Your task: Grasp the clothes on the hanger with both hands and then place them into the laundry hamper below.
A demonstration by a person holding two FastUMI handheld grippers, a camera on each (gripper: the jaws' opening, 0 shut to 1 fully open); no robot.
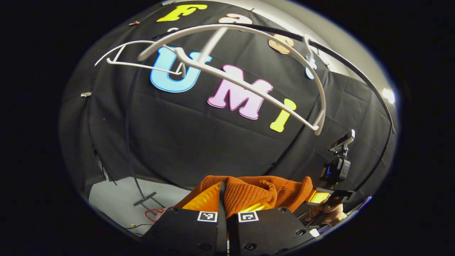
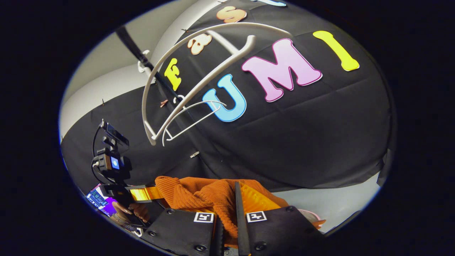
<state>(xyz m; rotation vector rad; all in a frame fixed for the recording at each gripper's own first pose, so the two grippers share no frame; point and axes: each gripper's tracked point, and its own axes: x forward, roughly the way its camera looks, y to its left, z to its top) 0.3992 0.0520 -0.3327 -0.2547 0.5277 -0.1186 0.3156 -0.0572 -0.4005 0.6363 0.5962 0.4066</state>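
Left gripper view: left gripper [image 1: 227, 209] pinches the orange sweater [image 1: 256, 195], right gripper [image 2: 229, 217] likewise, probably sharing its weight; white hanger [image 1: 249, 81] above hangs bare.

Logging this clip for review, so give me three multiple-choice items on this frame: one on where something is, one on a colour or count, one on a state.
1. Where is the garment relative to the white hangers?
A. draped on one of them
B. below them, held at the tongs
C. above them

2. What colour is the garment?
A. orange
B. blue
C. white

3. What state are the left tongs in?
A. wide open, apart from the cloth
B. shut on the garment
C. shut on a hanger

Key: 1 B, the orange knit garment bunches low by the tongs while the white hangers hang bare higher up. 2 A, its ribbed knit is orange in both views. 3 B, the left tongs pinch a fold of it; the right tongs do likewise.
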